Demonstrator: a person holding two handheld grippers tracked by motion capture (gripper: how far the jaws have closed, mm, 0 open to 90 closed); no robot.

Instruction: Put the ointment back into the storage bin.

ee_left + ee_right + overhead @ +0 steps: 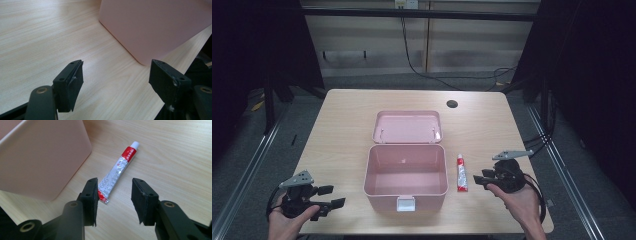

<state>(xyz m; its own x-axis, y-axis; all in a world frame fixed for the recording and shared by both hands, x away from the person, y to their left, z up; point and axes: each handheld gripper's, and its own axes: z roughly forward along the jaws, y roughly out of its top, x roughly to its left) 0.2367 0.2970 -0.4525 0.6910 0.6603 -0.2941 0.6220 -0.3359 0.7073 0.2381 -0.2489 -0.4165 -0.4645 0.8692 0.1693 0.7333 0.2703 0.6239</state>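
An open pink box [406, 172] stands at the middle front of the wooden table [347, 125], its lid [408, 126] laid back behind it and its inside bare. A white and red tube [461, 173] lies flat on the table just right of the box. My right gripper [479, 179] is open a little right of the tube; in the right gripper view the tube [116, 171] lies just beyond the spread jaws, next to the box wall [42, 157]. My left gripper [332, 196] is open at the front left, apart from the box [155, 27].
A round dark hole [452, 104] sits in the table near its far right. The box's white latch [406, 203] faces the front edge. Cables run over the floor behind the table. Bare tabletop lies left of the box and at the back.
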